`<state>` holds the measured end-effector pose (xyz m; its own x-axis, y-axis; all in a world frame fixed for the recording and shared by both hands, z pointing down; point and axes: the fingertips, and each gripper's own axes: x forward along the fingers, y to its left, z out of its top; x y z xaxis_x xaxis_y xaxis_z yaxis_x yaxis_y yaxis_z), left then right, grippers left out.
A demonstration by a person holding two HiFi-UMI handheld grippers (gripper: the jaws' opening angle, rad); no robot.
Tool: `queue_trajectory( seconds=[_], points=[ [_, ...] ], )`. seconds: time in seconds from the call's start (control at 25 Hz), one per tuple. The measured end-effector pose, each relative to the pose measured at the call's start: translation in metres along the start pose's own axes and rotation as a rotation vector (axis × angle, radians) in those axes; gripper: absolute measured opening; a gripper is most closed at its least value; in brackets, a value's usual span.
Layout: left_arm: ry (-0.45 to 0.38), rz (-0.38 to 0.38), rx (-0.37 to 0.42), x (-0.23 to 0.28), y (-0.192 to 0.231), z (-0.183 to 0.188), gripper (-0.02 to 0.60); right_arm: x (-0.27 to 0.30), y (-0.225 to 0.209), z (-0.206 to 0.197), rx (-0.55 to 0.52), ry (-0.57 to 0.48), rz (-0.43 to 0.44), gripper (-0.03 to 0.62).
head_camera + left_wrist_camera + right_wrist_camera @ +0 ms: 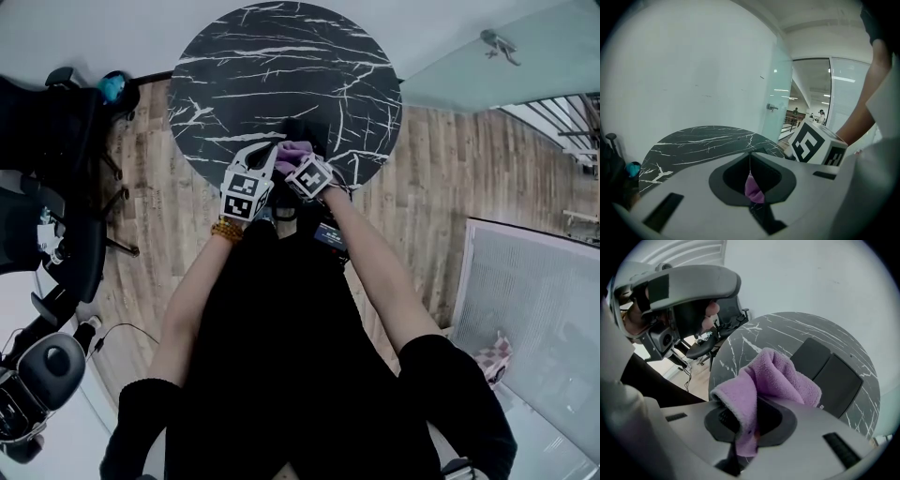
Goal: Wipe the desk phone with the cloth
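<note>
Both grippers meet at the near edge of the round black marble table. A purple cloth is bunched between them. My right gripper is shut on the purple cloth, which drapes over its jaws and hides the tips. My left gripper is shut, with a small corner of the cloth pinched in it. The black desk phone lies flat on the table just beyond the cloth, and shows as a dark shape in the head view. Neither gripper touches the phone.
Black office chairs stand on the wooden floor at the left. A glass wall with a door handle is at the back right. A white panel stands at the right. The person's black clothing fills the foreground.
</note>
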<state>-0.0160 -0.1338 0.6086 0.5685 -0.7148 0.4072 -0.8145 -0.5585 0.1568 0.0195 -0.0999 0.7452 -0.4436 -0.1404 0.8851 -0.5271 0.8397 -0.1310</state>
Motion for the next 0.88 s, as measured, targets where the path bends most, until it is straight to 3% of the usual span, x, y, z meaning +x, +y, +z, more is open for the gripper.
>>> queue_trajectory(
  seconds=[0.6, 0.8, 0.88],
  points=[
    [0.017, 0.0, 0.002, -0.008, -0.006, -0.01, 0.018, 0.007, 0.034, -0.028, -0.005, 0.072, 0.088, 0.057],
    [0.024, -0.002, 0.009, -0.009, -0.008, -0.012, 0.018, 0.007, 0.035, -0.029, -0.062, 0.007, 0.08, 0.057],
    [0.024, -0.004, 0.014, -0.01, -0.01, -0.012, 0.018, -0.001, 0.042, -0.029, -0.098, -0.075, 0.111, 0.057]
  ],
)
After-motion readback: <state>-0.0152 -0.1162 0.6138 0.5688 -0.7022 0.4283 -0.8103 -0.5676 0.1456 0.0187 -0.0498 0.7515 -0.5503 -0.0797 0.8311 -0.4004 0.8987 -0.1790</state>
